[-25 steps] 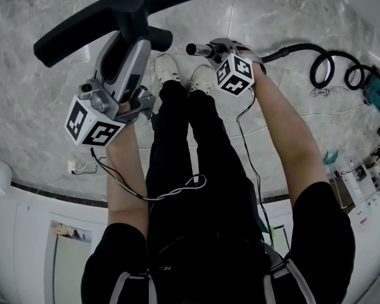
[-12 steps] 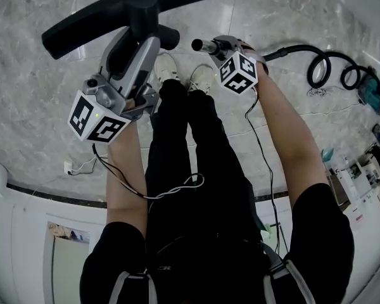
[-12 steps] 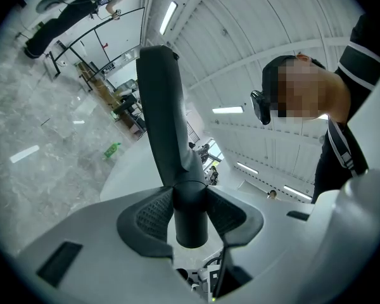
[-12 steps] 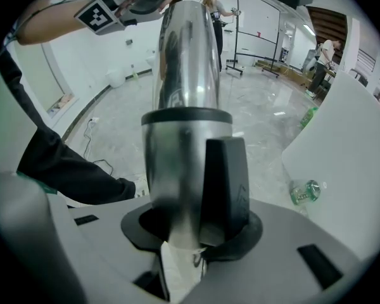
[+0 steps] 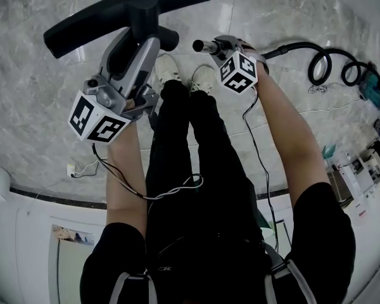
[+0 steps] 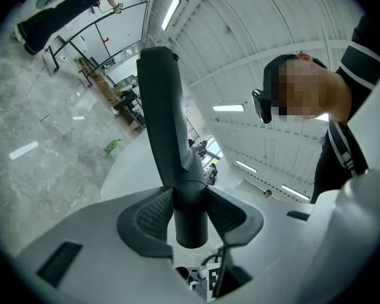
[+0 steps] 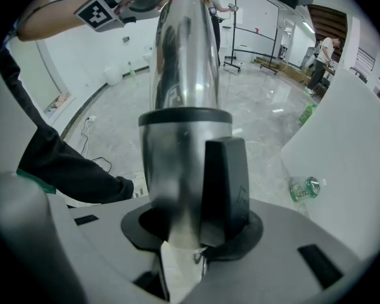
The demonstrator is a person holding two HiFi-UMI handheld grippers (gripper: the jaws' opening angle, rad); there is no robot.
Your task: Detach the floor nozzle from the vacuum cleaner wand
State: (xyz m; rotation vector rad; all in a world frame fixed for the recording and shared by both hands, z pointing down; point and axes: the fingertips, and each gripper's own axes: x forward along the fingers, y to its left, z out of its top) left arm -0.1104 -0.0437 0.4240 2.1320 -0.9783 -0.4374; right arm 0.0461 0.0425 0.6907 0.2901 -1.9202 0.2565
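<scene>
The black T-shaped floor nozzle (image 5: 126, 11) hangs in the air at upper left, and my left gripper (image 5: 138, 43) is shut on its neck. In the left gripper view that neck (image 6: 190, 214) sits clamped between the ribbed pads, with the nozzle head (image 6: 164, 119) rising beyond. My right gripper (image 5: 218, 46) is shut on the silver wand (image 5: 202, 45), whose open end points left toward the nozzle with a small gap between them. The right gripper view shows the shiny wand tube (image 7: 180, 75) and its black latch collar (image 7: 225, 182) held between the pads.
A black hose (image 5: 332, 68) runs from the wand and coils on the marble floor at upper right. The person's white shoes (image 5: 166, 68) stand below the grippers. A white curved ledge (image 5: 25, 233) lies at lower left. A green bottle (image 7: 302, 189) lies on the floor.
</scene>
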